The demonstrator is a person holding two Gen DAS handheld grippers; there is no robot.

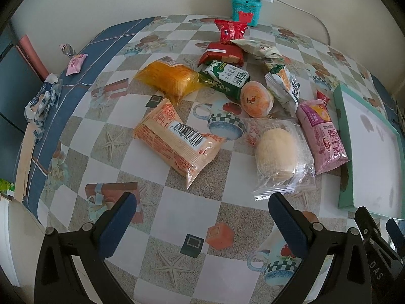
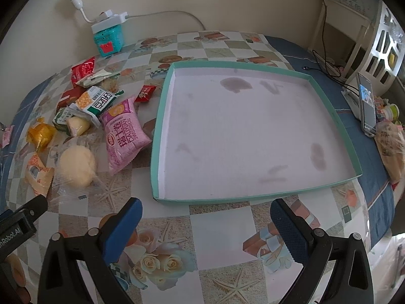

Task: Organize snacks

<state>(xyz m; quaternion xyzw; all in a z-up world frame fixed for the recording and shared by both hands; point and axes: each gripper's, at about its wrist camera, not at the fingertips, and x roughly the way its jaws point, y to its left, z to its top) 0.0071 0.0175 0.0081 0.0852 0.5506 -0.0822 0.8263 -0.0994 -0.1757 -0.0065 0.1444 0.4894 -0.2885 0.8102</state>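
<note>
Both tools stand wide apart and empty: left gripper [image 1: 200,217] above bare tablecloth, right gripper [image 2: 205,221] before the teal tray [image 2: 162,116]. Recommended: take an outlying packet first, closing across its narrow width, lightly, since contents look soft. Nearest the left gripper lies the clear-wrapped pale bun [image 1: 277,152], puffy, crinkled, just beside the pink Swiss-roll pack [image 1: 322,136]; tray holds nothing yet.

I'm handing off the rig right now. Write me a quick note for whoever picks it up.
Left hand-held gripper: open, empty, hovering before the snack pile.
Right hand-held gripper: open, empty, facing the teal tray.
Tray holds no snacks; all packets lie loose on the tablecloth to its left, the pink Swiss roll pack nearest it.
Done: nothing placed. Left: every snack, including two stray candies at the far left edge.
</note>
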